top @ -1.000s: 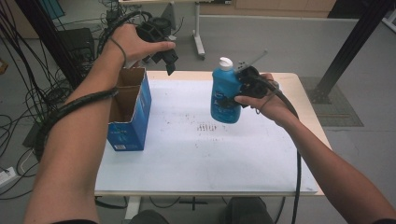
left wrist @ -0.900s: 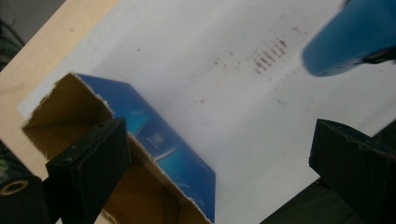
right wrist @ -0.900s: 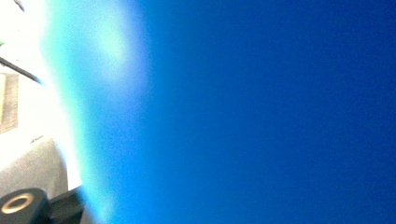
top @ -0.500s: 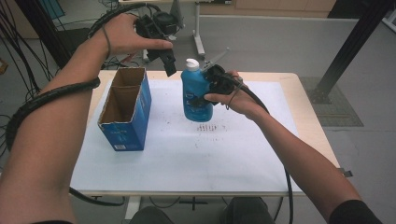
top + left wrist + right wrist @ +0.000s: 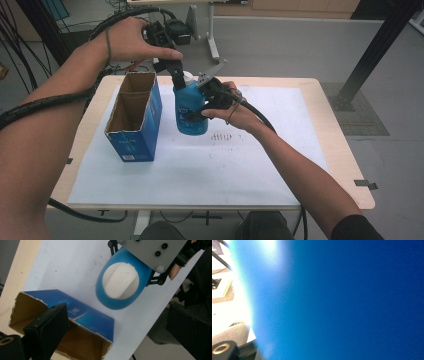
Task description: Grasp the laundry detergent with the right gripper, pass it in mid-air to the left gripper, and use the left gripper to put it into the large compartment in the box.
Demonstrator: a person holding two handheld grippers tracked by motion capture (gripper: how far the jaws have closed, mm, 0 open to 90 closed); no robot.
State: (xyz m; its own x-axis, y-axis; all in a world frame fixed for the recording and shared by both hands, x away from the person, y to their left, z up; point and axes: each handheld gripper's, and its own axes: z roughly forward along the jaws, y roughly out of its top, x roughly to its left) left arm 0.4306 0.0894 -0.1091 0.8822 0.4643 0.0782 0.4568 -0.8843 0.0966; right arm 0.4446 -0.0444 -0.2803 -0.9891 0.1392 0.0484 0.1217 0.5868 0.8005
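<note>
- The blue bottle (image 5: 190, 107) with its white cap (image 5: 120, 280) hung just beside the open blue carton (image 5: 132, 117), above the white sheet (image 5: 240, 170) on the table (image 5: 345, 165).
- Your right gripper (image 5: 202, 102) was clamped on the bottle's body.
- Your left gripper (image 5: 176, 75) hovered at the cap; you could not tell how wide its jaws stood.
- Judged step: carrying the bottle to the carton; next, lift it over the rim and lower it upright.

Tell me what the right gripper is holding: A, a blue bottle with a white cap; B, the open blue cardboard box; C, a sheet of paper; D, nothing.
A: in the high view the right gripper is clamped around the blue bottle beside the box.
</note>
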